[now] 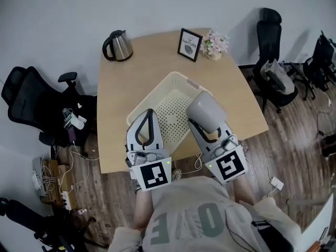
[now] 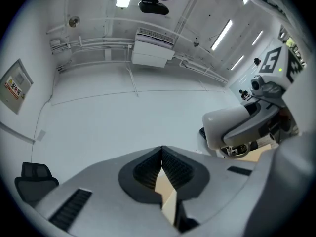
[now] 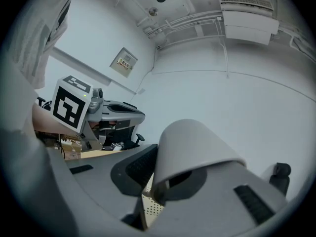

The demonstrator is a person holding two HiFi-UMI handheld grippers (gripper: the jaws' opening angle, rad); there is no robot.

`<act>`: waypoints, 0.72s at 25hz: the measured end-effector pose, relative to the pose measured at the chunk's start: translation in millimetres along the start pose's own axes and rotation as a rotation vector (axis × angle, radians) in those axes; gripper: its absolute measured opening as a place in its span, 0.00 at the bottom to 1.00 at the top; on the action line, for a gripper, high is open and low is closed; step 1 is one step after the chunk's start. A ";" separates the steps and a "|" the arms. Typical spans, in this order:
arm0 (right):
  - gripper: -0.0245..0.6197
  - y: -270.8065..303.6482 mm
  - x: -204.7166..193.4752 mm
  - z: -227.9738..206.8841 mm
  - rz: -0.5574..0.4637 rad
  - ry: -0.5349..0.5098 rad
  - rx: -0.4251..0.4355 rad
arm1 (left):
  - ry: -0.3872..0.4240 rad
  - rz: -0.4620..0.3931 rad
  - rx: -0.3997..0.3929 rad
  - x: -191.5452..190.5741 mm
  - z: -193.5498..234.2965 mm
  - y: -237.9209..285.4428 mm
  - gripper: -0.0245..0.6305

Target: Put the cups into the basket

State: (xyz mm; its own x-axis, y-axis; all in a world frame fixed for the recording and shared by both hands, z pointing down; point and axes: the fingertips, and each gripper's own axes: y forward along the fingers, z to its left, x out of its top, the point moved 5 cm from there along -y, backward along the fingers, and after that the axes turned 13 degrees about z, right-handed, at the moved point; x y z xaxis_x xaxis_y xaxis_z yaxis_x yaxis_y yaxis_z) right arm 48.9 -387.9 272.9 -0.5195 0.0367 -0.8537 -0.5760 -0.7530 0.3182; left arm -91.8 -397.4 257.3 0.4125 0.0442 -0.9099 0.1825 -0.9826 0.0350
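1. Leftmost, a black office chair (image 1: 30, 103) stands on the wood floor beside the counter (image 1: 118, 114).
2. A steel kettle (image 1: 117, 45) sits at the counter's far left corner.
3. The left tongs (image 1: 149, 112) hang over the near left rim of the basket (image 1: 157, 91). Their jaws are pressed together tip to tip and have hold of nothing. The left gripper view shows the ribbed pads (image 2: 174, 165) meeting in front of a bare white wall.
4. The cream basket, with its perforated floor, lies in the middle of the counter, turned at an angle to the counter's edges.
5. A small black picture frame (image 1: 189, 44) stands at the far edge.
6. The right tongs (image 3: 165, 179) are clamped on a grey cup (image 1: 206, 111) near its open end. The cup is tilted above the basket's near right side.
7. A pot of pale flowers (image 1: 214, 44) stands just beside the frame.
8. More black chairs (image 1: 273, 62) stand well apart from the counter at the right.
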 end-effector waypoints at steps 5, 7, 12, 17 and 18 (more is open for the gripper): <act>0.09 26.7 -1.7 -9.8 -0.018 0.093 0.057 | -0.008 0.029 0.005 -12.1 5.7 21.6 0.05; 0.09 35.3 -7.0 -10.0 0.005 0.113 0.092 | -0.005 0.048 0.001 -17.6 3.7 25.4 0.05; 0.09 66.5 -21.5 -22.0 0.112 0.061 0.161 | -0.033 0.087 -0.015 -36.5 -3.3 39.0 0.05; 0.09 106.8 -30.8 -31.7 0.208 -0.080 0.232 | -0.021 0.106 -0.018 -47.2 -3.1 49.6 0.05; 0.09 114.1 -32.6 -30.9 0.235 -0.110 0.249 | -0.029 0.111 -0.012 -50.8 -1.9 49.7 0.05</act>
State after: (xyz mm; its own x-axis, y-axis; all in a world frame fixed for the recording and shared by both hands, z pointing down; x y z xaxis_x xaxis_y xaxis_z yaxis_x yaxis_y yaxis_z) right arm 19.6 -495.4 324.3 -0.7131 -0.0373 -0.7001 -0.5622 -0.5663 0.6027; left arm -102.0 -448.2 306.1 0.4050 -0.0700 -0.9116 0.1479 -0.9789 0.1409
